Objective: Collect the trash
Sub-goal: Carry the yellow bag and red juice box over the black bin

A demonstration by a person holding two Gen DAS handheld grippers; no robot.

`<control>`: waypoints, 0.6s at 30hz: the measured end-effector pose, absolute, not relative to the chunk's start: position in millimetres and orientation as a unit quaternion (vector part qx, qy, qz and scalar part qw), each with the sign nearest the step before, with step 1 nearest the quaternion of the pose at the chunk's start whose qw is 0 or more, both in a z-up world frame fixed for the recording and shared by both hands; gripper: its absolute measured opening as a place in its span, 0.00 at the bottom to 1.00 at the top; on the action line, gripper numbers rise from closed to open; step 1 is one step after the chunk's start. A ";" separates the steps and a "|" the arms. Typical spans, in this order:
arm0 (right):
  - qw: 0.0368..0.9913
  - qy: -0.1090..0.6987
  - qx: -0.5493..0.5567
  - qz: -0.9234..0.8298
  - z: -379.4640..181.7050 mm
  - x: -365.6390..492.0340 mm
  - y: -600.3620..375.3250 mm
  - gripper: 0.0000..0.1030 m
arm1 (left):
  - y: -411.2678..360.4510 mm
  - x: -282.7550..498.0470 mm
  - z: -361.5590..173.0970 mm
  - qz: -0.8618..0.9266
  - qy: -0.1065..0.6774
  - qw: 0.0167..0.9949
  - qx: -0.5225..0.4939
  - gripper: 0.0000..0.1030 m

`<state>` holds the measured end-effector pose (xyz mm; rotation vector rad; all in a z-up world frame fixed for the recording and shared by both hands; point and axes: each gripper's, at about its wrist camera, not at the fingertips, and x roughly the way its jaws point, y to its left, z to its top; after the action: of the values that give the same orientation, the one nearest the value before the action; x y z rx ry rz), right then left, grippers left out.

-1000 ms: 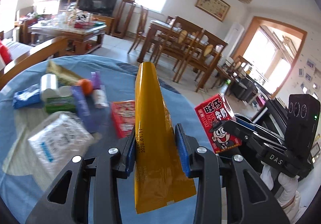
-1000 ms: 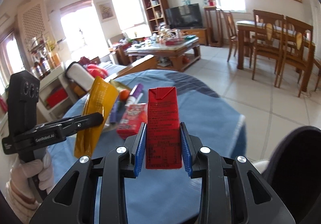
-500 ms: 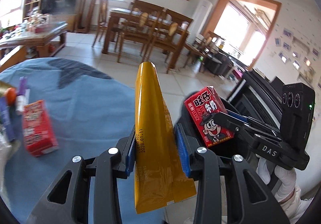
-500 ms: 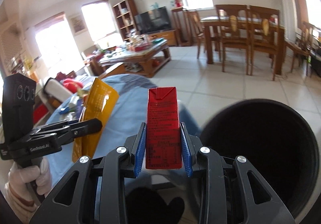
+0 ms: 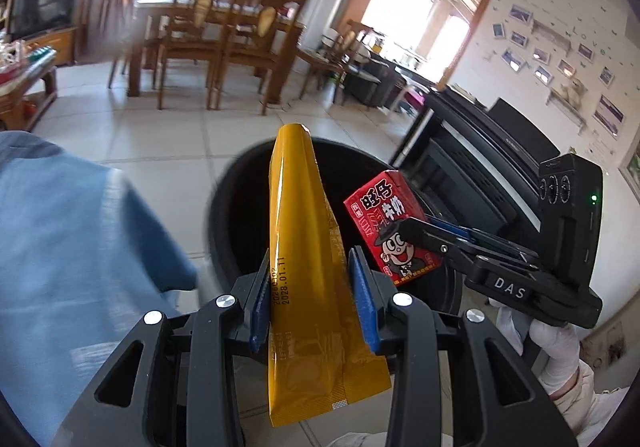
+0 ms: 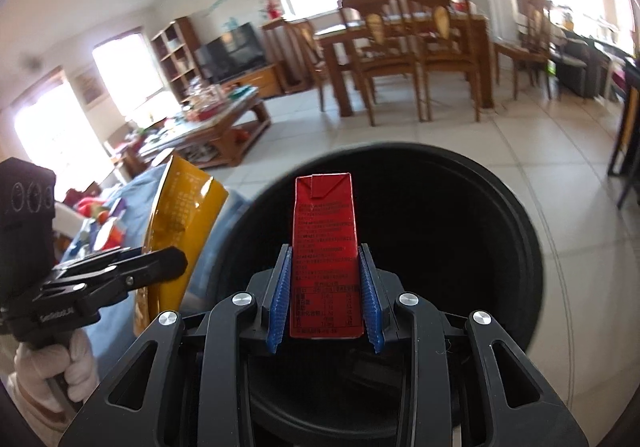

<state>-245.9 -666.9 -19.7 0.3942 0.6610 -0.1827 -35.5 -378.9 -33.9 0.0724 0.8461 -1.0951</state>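
While both hang over one black bin [image 6: 500,207], left gripper [image 5: 310,297] squeezing one yellow wrapper [image 5: 304,247], right gripper [image 6: 324,299] squeezing one red carton [image 6: 325,247].

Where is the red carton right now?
The red carton is clamped in the right gripper, over the black bin's opening, right of the yellow wrapper.

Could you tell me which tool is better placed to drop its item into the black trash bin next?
Right. The right tool holds the red milk carton squarely over the black trash bin. The left tool with its yellow snack bag sits nearer the bin's edge, beside the blue tablecloth.
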 end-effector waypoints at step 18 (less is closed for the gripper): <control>0.911 0.361 0.171 -0.104 -54.3 -237.7 -677.1 0.31 | -432.9 -39.7 -67.4 -0.501 0.403 0.759 0.099 0.35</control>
<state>-237.7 -677.1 -54.3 0.3520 0.7442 -0.2152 -39.7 -432.9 -67.4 0.2153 0.8785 -1.0908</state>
